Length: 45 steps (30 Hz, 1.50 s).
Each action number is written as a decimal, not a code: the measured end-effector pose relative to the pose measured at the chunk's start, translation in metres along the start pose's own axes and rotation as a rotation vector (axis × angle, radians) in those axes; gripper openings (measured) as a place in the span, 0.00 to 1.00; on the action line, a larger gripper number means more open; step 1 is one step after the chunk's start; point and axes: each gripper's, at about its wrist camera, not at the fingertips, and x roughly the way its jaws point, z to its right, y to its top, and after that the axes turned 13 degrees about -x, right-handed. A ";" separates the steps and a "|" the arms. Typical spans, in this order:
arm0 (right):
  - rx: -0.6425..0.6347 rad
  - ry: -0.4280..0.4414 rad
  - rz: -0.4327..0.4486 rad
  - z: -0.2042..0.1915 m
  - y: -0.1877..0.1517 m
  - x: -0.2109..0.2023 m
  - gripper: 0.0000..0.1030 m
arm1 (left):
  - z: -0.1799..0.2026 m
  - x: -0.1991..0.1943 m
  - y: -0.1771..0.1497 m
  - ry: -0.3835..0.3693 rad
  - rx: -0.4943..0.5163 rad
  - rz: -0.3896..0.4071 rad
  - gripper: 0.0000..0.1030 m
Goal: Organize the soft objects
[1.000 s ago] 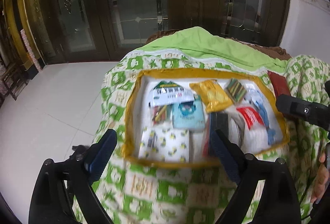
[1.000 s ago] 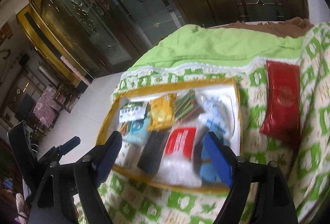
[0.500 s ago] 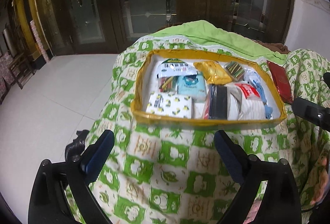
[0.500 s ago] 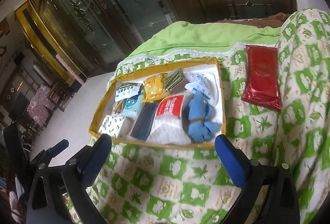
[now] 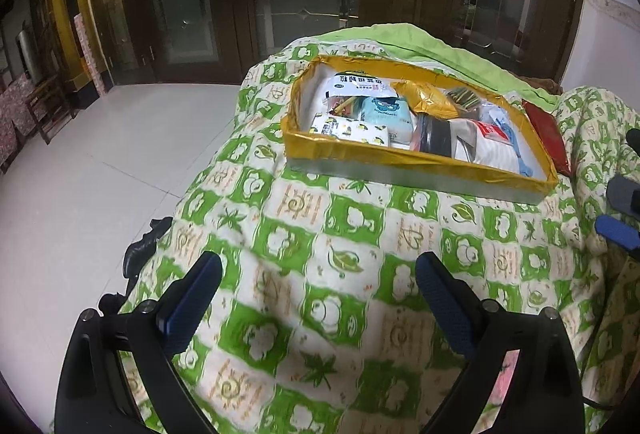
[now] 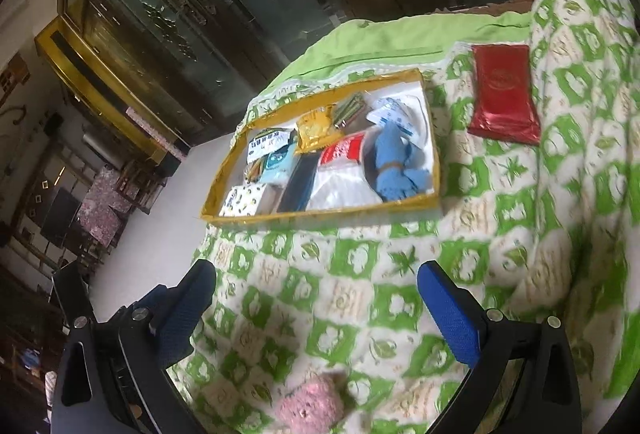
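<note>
Hovering above the green-and-cream patterned quilt (image 5: 320,234), the left tool (image 5: 318,284) is gaping wide and carrying nothing, and the right tool (image 6: 316,288) likewise. The soft things are sitting in the shallow yellow-rimmed white box (image 6: 320,212); a fuzzy pink lump (image 6: 310,404), possibly a toy, is lying below the right tool. The box is resting on yielding bedding, so a nudge is risking a tip. Package printing is looking Chinese, unreadable; the red foil packet (image 6: 504,94) is showing only a round emblem.

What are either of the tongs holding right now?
Nothing. Left tongs and right tongs are both open and empty above the quilt.
</note>
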 end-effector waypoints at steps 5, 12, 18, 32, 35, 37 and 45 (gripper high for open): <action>-0.009 -0.011 -0.010 -0.004 -0.019 -0.009 0.99 | 0.004 -0.013 -0.009 -0.009 0.029 0.033 0.94; -0.121 -0.150 0.134 -0.016 -0.023 -0.046 0.99 | 0.008 -0.036 -0.015 0.001 0.063 0.097 0.99; -0.259 -0.200 0.160 -0.038 -0.025 -0.049 0.99 | 0.012 -0.046 -0.020 0.034 0.088 0.127 1.00; -0.303 -0.264 0.161 -0.046 -0.033 -0.052 0.99 | 0.008 -0.062 -0.021 0.057 0.055 0.160 1.00; -0.307 -0.262 0.166 -0.045 -0.033 -0.053 0.99 | 0.011 -0.067 -0.022 0.071 0.059 0.185 1.00; -0.315 -0.265 0.170 -0.048 -0.033 -0.054 0.99 | 0.012 -0.067 -0.022 0.076 0.062 0.188 1.00; -0.334 -0.273 0.178 -0.053 -0.034 -0.055 0.99 | 0.013 -0.066 -0.021 0.041 0.041 0.166 1.00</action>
